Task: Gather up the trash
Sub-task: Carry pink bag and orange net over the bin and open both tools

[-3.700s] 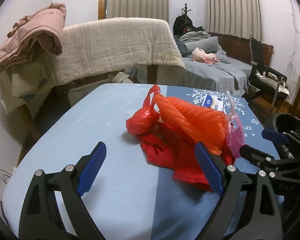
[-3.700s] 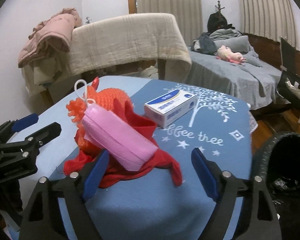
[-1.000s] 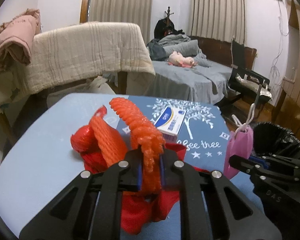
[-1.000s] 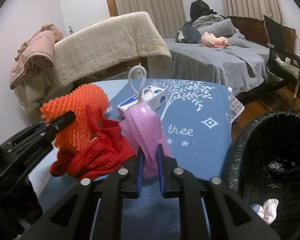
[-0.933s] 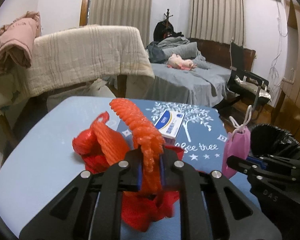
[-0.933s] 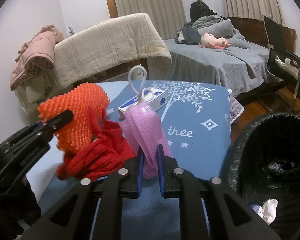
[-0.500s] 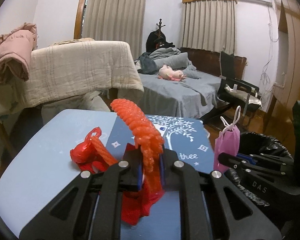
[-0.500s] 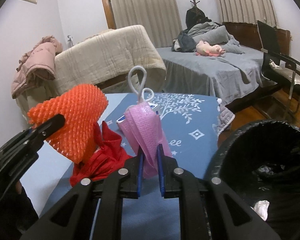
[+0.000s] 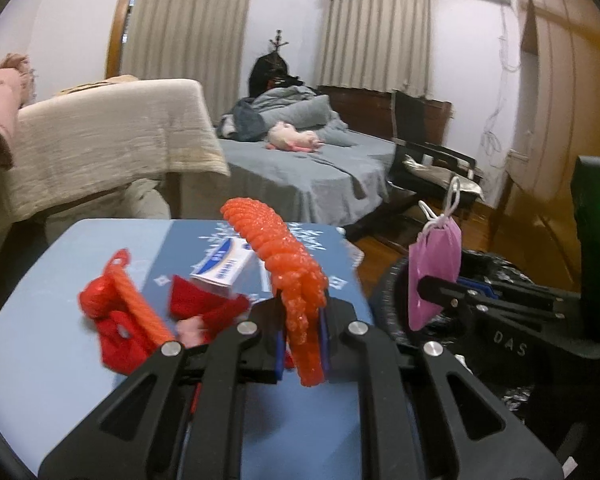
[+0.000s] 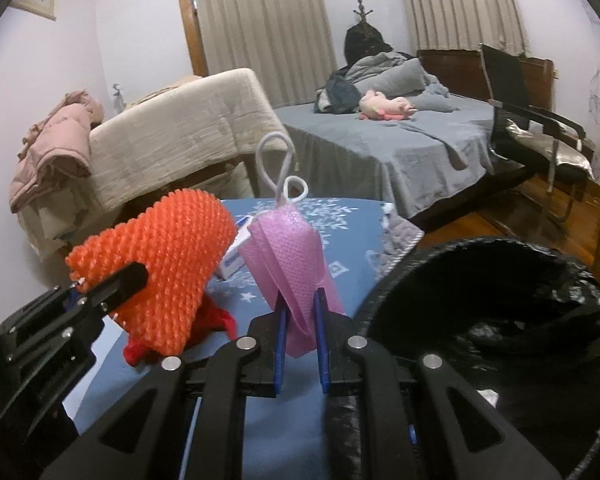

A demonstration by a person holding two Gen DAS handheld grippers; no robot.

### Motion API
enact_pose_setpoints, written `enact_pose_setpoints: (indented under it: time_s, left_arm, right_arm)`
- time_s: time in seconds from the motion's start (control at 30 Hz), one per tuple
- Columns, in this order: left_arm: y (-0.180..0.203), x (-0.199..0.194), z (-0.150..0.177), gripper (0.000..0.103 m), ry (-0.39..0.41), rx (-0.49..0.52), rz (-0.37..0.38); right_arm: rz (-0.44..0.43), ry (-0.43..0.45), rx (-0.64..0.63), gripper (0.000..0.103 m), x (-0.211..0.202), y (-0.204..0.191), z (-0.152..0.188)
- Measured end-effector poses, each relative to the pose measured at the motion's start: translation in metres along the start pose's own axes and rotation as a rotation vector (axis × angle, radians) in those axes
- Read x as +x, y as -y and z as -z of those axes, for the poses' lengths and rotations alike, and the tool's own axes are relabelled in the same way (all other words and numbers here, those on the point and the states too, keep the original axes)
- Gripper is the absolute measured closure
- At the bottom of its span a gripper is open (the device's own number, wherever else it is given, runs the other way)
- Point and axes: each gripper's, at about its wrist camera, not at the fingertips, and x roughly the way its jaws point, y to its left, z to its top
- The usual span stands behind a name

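Red bag (image 9: pixel 116 320) sits far left on my table (image 9: pixel 40 280), white box (image 9: pixel 224 266) just behind it. My left gripper (image 9: pixel 302 344) is clamped narrow on the orange foam net (image 9: pixel 284 276), lifted off the cloth. Red stuff hangs under it; can't tell if attached, so it could drag off the edge. Right gripper (image 10: pixel 300 344) is pinched on the pink mask (image 10: pixel 292 256), near the bin (image 10: pixel 384 304) rim. Risk: thin mask slips, or letting go early lands it outside.
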Motion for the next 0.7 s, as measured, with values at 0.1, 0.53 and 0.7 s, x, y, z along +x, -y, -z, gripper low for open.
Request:
enact_pose_setpoints:
  time_s: [0.1,0.53,0.7]
  left_arm:
    - [0.015,0.005,0.002,0.091,-0.008,0.019,0.032]
    - [0.071,0.041,0.009,0.091,-0.064,0.088,0.151]
    - [0.096,0.055,0.006,0.091,-0.071,0.118,0.204]
  right_arm:
    - [0.036,0.002,0.015,0.09,-0.009,0.015,0.002]
    - [0.195,0.009,0.123,0.09,-0.037,0.092,0.015]
    - [0.25,0.017,0.161,0.09,-0.045,0.118,0.017]
